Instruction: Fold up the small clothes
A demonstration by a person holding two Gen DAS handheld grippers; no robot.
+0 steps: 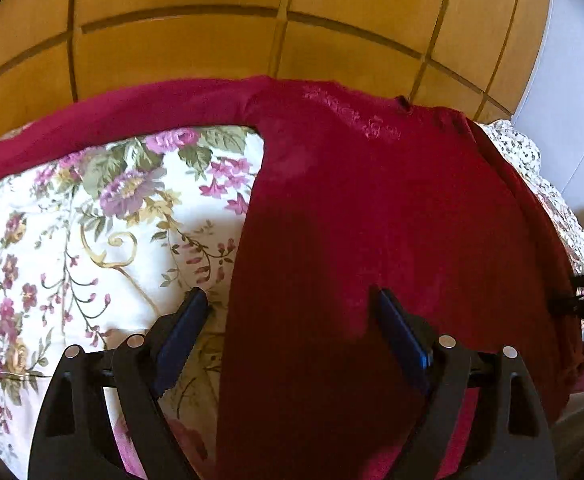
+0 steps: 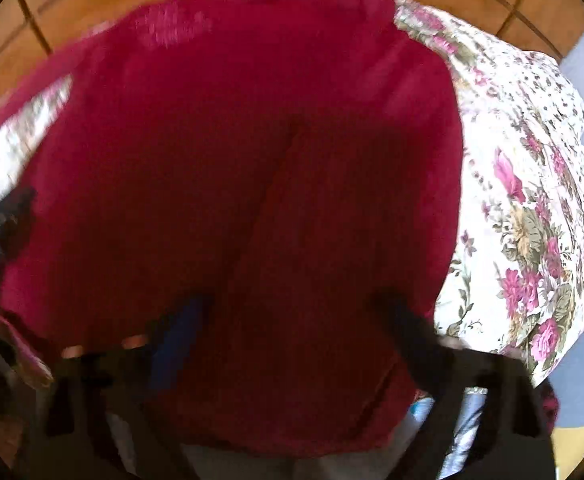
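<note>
On the floral bedcover [image 1: 92,220] the red top [image 1: 372,220] lies flat, one sleeve out leftward, so the left gripper [image 1: 288,312], jaws released astride its left edge, should pinch hem cleanly, while the blurred right gripper [image 2: 296,312] looks unclenched over cloth, its view hiding that sleeve.

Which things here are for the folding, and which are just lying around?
For the job:
- red top
- left tongs, open
- right tongs, blurred

Just there:
- flowery bedcover underneath
- orange tiled floor
</note>
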